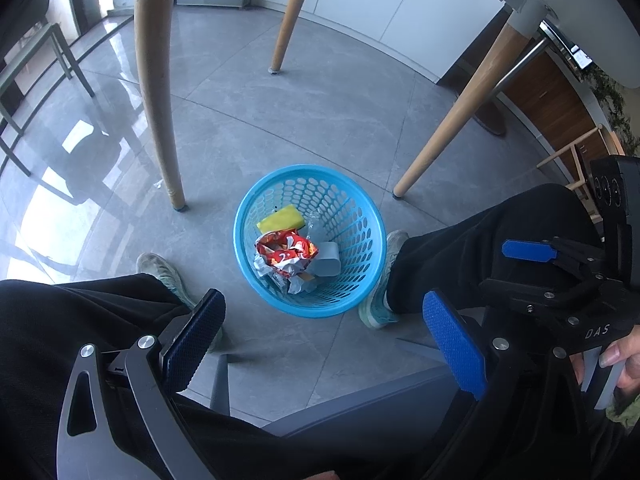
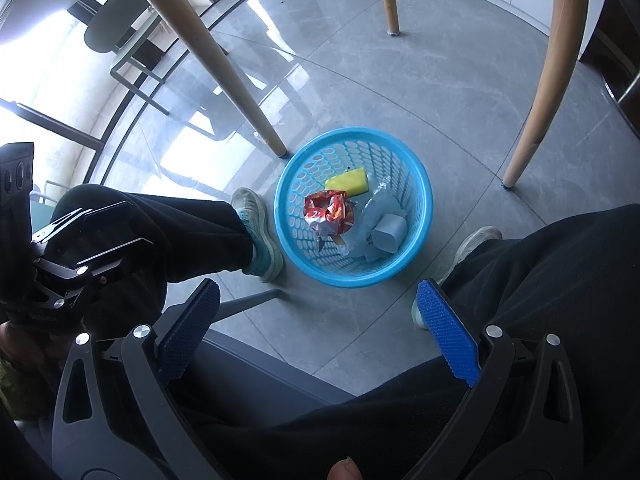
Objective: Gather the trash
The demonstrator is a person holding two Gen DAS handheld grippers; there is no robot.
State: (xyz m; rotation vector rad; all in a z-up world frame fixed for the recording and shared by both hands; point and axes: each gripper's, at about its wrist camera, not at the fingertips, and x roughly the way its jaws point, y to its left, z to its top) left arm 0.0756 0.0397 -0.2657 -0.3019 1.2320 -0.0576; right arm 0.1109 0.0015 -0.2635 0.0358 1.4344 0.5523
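Note:
A blue perforated basket (image 1: 362,216) stands on the grey floor between the person's feet; it also shows in the right wrist view (image 2: 420,184). Inside lie a yellow sponge (image 1: 280,217), a red crumpled snack wrapper (image 1: 286,254), a grey cup (image 1: 326,262) and clear crumpled plastic (image 2: 376,208). My left gripper (image 1: 324,344) is open and empty, held above and in front of the basket. My right gripper (image 2: 320,328) is open and empty, also above the basket's near side. The right gripper shows at the right of the left wrist view (image 1: 560,264).
Wooden table legs (image 1: 154,80) (image 1: 452,120) (image 1: 290,16) stand around the basket. The person's black-trousered legs and pale sneakers (image 1: 380,280) (image 2: 258,232) flank it. A grey chair seat edge (image 2: 280,364) lies below the grippers. A green-framed stool (image 1: 36,64) stands at the far left.

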